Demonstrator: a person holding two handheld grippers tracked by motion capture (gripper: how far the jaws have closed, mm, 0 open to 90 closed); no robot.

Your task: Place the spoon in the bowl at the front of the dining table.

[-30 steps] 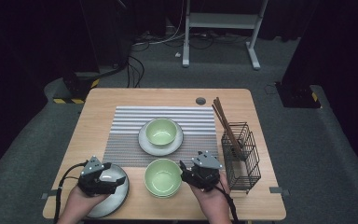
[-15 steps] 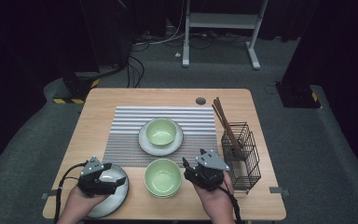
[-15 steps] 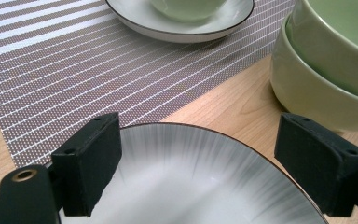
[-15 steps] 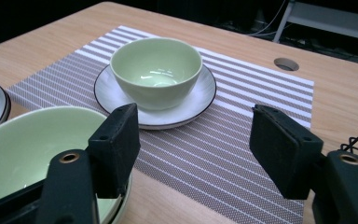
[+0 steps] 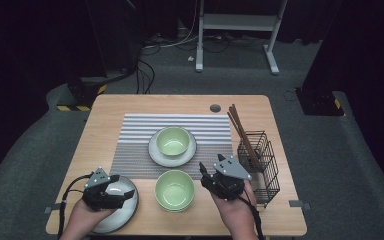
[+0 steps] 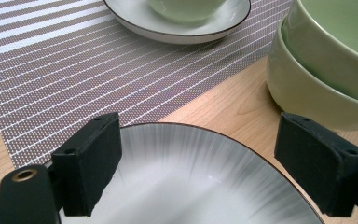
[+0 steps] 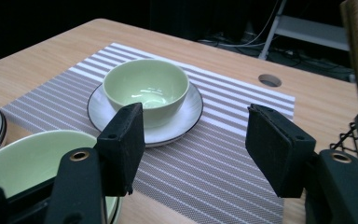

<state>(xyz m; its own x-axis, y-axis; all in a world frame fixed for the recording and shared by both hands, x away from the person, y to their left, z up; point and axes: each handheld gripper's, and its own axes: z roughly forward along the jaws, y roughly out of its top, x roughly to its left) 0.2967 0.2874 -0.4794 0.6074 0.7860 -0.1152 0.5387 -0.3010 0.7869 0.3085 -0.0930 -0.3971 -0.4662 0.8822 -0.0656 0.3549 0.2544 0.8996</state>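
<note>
My left gripper (image 5: 121, 192) hovers open low over a grey plate (image 5: 111, 215) at the table's front left; in the left gripper view its jaws (image 6: 205, 168) stand wide apart just above that plate (image 6: 191, 186). To the right of two stacked green bowls (image 5: 174, 190) my right gripper (image 5: 211, 165) is held open, with nothing between its jaws (image 7: 200, 149). It faces a green bowl (image 7: 145, 88) standing on a white plate (image 7: 191, 112) on the striped placemat (image 5: 135, 142).
A black wire basket (image 5: 260, 167) with brown chopsticks (image 5: 240, 130) stands at the right edge, close to my right hand. The table has a round hole (image 5: 215, 108) at the back. The stacked bowls (image 6: 326, 70) sit just beside the grey plate.
My right gripper has drifted slightly to the right, away from the stacked bowls. The left gripper has stayed over the grey plate.
</note>
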